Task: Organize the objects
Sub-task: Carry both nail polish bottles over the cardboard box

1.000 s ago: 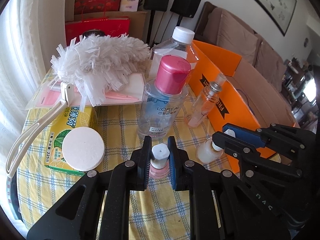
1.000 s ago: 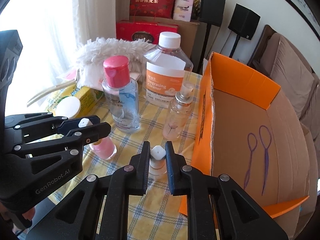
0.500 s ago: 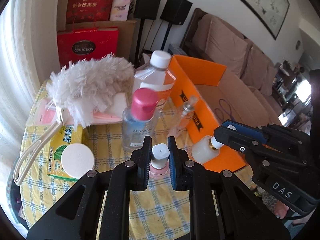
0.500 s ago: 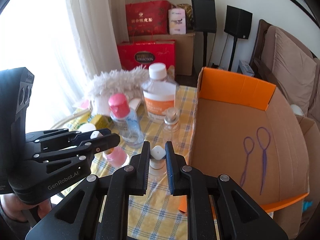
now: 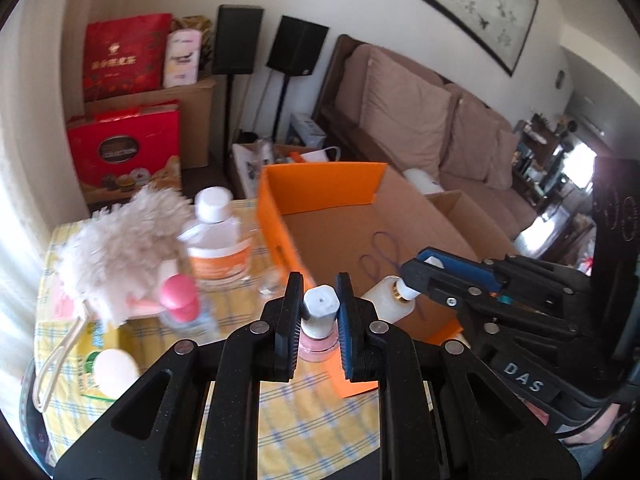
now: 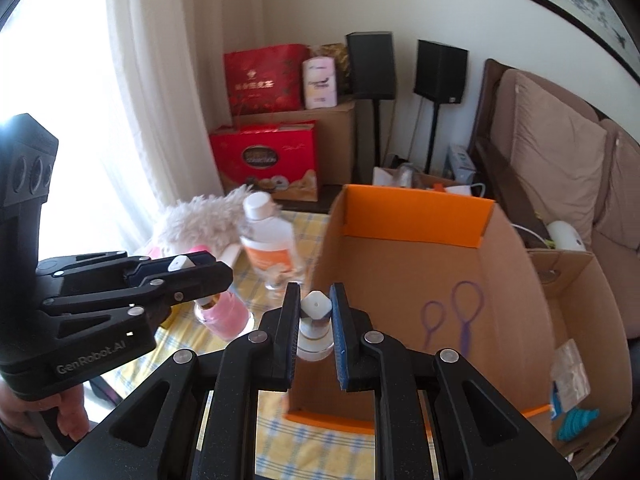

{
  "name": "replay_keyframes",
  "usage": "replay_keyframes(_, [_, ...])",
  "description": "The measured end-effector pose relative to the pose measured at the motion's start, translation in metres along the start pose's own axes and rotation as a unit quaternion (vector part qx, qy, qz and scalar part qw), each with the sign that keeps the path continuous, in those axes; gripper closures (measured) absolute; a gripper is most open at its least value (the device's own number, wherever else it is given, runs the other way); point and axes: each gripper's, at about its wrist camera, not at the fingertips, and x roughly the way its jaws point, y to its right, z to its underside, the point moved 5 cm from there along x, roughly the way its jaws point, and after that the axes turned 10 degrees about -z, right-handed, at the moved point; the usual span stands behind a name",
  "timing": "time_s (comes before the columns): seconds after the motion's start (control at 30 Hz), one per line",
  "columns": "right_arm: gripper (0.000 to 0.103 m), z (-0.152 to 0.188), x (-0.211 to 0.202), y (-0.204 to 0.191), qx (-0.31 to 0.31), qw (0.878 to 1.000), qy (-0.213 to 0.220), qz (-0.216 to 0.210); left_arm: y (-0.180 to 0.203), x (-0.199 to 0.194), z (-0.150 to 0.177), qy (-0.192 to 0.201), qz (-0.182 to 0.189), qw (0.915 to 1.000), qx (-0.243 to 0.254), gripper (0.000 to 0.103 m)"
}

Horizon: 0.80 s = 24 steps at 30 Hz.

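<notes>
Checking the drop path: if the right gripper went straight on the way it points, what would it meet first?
Probably the brown floor of the orange box, near the purple loops; the right gripper holds a small bottle, and depth is unclear.

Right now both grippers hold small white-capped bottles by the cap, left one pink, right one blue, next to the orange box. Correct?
One error: the right gripper holds a small white bottle, not a blue one; the left wrist view shows it best. The rest stands: the left gripper clamps the pink bottle by its cap, beside the orange box.
</notes>
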Motion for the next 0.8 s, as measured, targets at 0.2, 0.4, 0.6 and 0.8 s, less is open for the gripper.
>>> replay_keyframes(0.2, [0.089,0.008,-0.008,0.028,0.016,1.000,-0.005,0.020,0.032,0.017,-0.002,-0.010,0.020,0.9997,0.014,0.088])
replay_keyframes(0.4, [0.089,0.022,-0.001,0.054,0.035,0.999,-0.022,0.031,0.054,0.038,0.003,-0.029,0.037,0.9987,0.021,0.088])
replay_keyframes(0.6, [0.089,0.035,0.015,0.070,0.050,0.997,-0.041,0.033,0.066,0.062,0.012,-0.054,0.031,0.9975,0.034,0.088])
replay_keyframes(0.8, [0.089,0.050,0.033,0.079,0.058,0.996,-0.066,0.025,0.074,0.084,0.032,-0.087,0.016,0.9949,0.050,0.088])
